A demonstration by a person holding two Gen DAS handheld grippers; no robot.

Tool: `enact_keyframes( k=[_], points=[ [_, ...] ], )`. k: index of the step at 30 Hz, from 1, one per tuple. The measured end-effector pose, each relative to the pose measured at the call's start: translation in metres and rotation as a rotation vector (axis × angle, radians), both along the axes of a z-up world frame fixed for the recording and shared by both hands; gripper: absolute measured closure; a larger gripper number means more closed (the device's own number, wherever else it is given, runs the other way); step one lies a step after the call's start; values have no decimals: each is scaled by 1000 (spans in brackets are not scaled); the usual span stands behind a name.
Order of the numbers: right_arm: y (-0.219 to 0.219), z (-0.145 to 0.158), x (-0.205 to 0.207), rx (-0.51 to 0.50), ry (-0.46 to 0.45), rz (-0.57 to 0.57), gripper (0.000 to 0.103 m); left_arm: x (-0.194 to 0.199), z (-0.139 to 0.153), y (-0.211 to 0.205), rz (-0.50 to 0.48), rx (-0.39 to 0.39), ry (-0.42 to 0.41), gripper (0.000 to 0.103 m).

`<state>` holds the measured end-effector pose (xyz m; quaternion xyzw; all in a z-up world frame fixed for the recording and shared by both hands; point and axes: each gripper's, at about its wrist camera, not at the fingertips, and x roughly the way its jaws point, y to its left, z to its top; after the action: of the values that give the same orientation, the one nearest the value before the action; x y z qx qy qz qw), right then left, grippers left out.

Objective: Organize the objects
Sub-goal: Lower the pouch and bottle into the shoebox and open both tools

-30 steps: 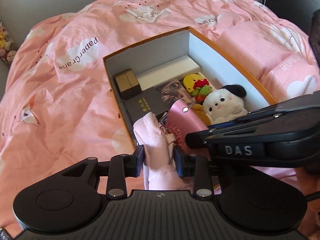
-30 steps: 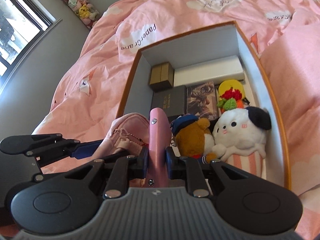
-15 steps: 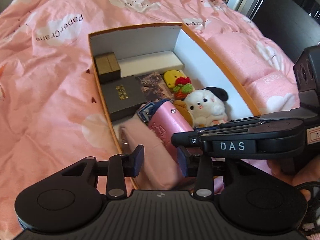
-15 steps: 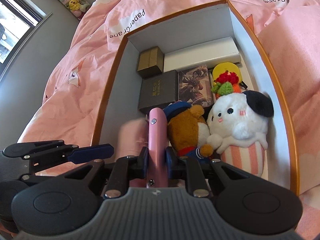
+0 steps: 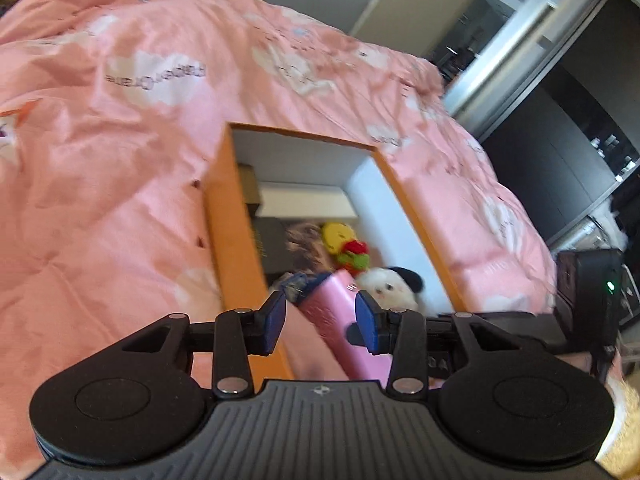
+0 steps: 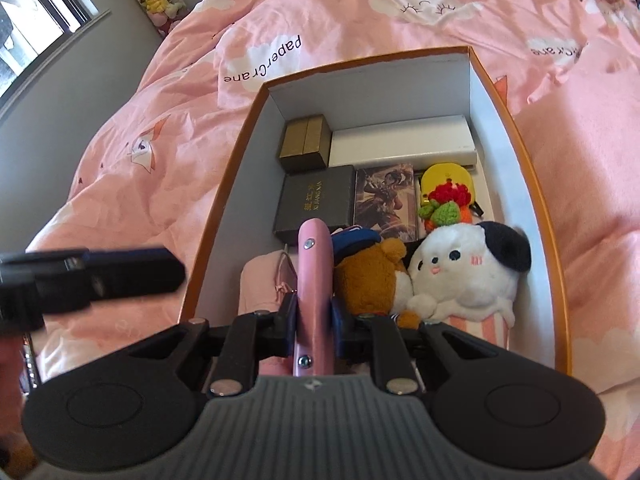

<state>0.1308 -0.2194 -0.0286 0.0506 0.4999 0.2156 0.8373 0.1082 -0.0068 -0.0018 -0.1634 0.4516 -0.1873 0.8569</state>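
An orange-rimmed box lies on the pink bed. My right gripper is shut on a pink case, held upright inside the box's near end. A soft pink pouch lies in the box left of the case. My left gripper is open and empty, just above the box's near left wall; the pink case shows between its fingers, untouched. The left gripper appears in the right wrist view outside the box's left wall.
In the box: a brown bear plush, a white plush, a crochet toy, a black box, a small brown box, a picture card, a white box. Pink duvet surrounds it.
My left gripper let go of the soft pink pouch, opened and drew back left out of the box. The pouch now lies in the box. My right gripper still holds the pink case.
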Motion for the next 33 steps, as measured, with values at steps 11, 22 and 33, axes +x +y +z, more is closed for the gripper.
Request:
enact_keyframes(
  k=[11, 22, 33],
  points=[
    [35, -14, -3, -120, 25, 14, 84, -3, -28, 12, 35, 31, 70, 56],
    [35, -32, -4, -138, 58, -18, 82, -17, -26, 3, 96, 157, -40, 47],
    [32, -5, -19, -195, -63, -17, 50, -34, -2, -7, 102, 262, -145, 23]
  ],
)
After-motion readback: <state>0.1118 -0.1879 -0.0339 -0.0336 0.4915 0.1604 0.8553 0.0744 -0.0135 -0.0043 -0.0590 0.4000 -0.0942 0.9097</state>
